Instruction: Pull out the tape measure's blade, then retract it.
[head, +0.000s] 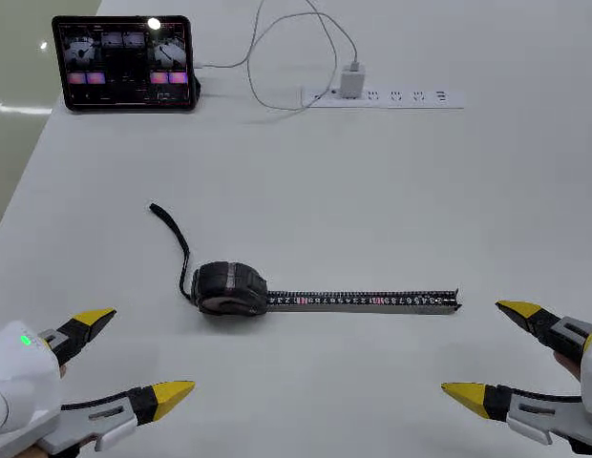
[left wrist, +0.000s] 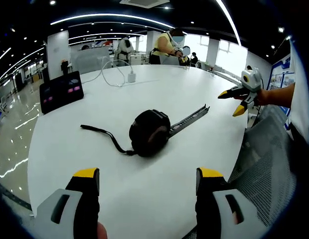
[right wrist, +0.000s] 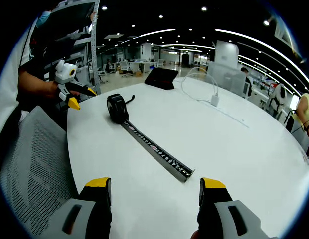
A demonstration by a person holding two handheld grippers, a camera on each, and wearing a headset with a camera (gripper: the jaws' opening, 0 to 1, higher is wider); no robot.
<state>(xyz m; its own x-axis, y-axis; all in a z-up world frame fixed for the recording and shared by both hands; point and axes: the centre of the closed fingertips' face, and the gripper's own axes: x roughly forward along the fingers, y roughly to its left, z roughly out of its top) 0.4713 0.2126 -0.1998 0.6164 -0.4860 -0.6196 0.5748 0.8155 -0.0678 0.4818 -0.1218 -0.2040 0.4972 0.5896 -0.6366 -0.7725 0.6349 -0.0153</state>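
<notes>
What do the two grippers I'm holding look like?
The left gripper and right gripper match: white bodies, black fingers with grey slotted backs, tapering to pointed yellow tips. A small green light glows on the left one's housing.

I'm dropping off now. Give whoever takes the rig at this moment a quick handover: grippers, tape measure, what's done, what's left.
Grippers: the left gripper is open and holds nothing, near the tape measure case. The right gripper is open and holds nothing, near the blade's free end.
Things: the case rests on the white table, with its strap trailing away. The blade is out, flat on the table.
Done: blade pulled out.
Left: retract it, probably steadying the case first.
</notes>
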